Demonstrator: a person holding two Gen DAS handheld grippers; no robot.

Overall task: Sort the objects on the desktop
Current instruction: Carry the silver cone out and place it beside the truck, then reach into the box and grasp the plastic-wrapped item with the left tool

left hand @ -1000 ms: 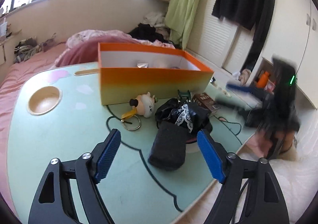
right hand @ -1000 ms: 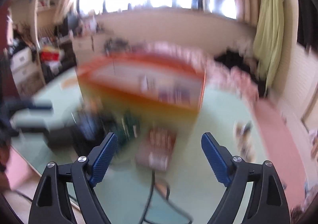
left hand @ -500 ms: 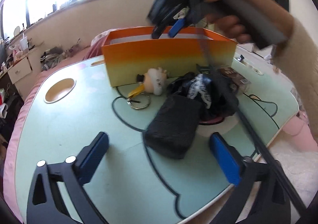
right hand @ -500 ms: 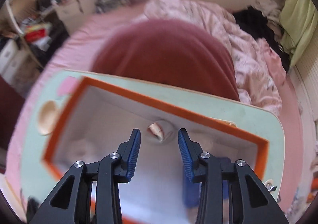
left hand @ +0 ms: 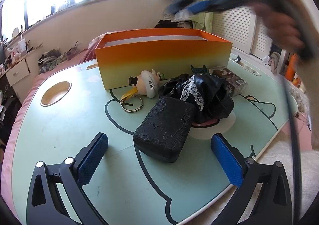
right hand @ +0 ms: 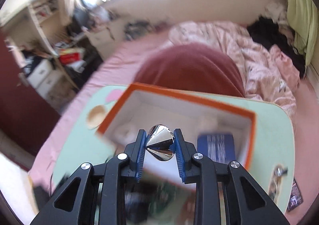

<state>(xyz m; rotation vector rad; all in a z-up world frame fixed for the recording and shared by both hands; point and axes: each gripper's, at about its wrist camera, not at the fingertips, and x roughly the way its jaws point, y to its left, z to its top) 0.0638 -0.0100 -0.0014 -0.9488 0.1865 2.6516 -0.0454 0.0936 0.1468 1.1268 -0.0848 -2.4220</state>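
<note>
My right gripper [right hand: 160,131] hovers above the open orange box [right hand: 191,97]. Its jaws are closing, and the pads press on a shiny silver cone-shaped thing [right hand: 159,143] between them. In the left wrist view that gripper [left hand: 199,5] is a blur above the box [left hand: 163,59], held by a hand [left hand: 279,23]. My left gripper [left hand: 159,135] stands wide open low over the green table [left hand: 69,135]. A black textured case [left hand: 165,131] lies just ahead between its fingers, untouched.
Black lace-trimmed cloth [left hand: 205,95], a toy keychain [left hand: 148,85] with a metal ring [left hand: 132,103] and a small brown box [left hand: 231,81] lie before the orange box. A blue item [right hand: 217,145] lies inside it. A cup recess [left hand: 55,93] is at left. A black cable [left hand: 293,135] hangs at right.
My right gripper swung over the box, closed on the silver thing inside it and rose with it. My left gripper's jaws widened and it dropped nearer the black case, then held still.
</note>
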